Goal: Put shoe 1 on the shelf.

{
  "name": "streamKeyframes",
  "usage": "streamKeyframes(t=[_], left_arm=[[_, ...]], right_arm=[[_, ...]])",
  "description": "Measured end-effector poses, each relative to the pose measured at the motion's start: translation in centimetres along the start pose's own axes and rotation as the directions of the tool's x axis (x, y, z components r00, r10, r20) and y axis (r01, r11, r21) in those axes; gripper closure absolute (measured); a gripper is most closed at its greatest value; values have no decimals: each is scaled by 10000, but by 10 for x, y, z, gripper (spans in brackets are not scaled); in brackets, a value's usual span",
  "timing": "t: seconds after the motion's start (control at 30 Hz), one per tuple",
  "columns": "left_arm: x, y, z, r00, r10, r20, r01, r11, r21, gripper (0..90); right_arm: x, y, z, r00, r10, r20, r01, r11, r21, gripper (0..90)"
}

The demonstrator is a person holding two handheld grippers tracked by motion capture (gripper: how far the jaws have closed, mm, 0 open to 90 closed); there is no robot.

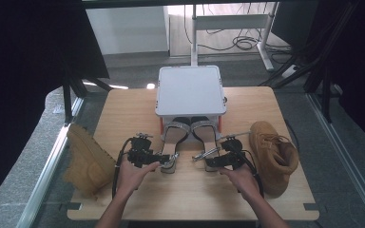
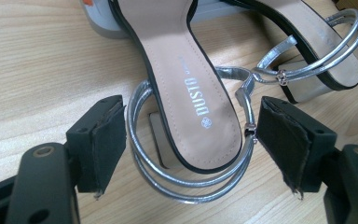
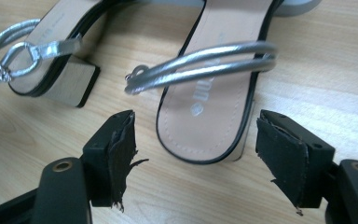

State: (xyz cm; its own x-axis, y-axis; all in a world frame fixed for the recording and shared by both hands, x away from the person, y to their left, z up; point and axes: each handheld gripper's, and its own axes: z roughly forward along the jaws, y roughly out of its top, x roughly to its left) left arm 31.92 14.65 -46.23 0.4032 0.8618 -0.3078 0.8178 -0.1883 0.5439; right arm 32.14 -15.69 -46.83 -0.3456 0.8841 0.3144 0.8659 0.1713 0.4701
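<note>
Pale wood grain covers the surface [image 1: 138,107], which stands on a grey floor with dark curtains at both sides and a white desk frame with cables farther back. At the far middle of the surface sits a white square box [image 1: 190,90], and the toes of two silver-strapped sandals reach under its near edge, heels toward the person. The left sandal [image 1: 173,137] has a beige insole printed with a brand name, a block heel and a double silver ankle loop; the right sandal [image 1: 208,142] lies just beside it, its thin strap sticking out to the left. A tan boot [image 1: 88,159] lies on its side at the left edge of the surface, and a second tan boot [image 1: 273,154] stands at the right, well apart from the first. The left hand-held gripper [image 2: 190,140] has its jaws spread wide on either side of the left sandal's heel, with the ankle loop between the pads, which stand close beside the loop without clearly pressing it. The right hand-held gripper [image 3: 196,154] is likewise spread open, its worn pads flanking the heel end of the right sandal and gripping nothing.
</note>
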Motion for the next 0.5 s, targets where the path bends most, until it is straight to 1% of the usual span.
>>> streamKeyframes(t=[0.13, 0.3, 0.37, 0.5], left_arm=[[0, -7, -4, 9999, 59, 108, -57, 9997, -232, 244], [0, -23, -9, 9998, 87, 195, -76, 9983, -577, 244], [-1, -31, -8, 9997, 171, 187, -160, 9981, -601, 245], [-4, -40, -3, 9994, 330, 119, -324, 9984, -473, 244]], right_arm=[[3, -5, 2, 9996, -236, 160, 238, 9996, -132, 282], [3, -16, 6, 9986, -463, 267, 469, 9986, -242, 270], [2, -20, 8, 9982, -522, 303, 531, 9981, -312, 267], [-2, -29, 13, 9991, -392, 179, 396, 9989, -247, 266]])
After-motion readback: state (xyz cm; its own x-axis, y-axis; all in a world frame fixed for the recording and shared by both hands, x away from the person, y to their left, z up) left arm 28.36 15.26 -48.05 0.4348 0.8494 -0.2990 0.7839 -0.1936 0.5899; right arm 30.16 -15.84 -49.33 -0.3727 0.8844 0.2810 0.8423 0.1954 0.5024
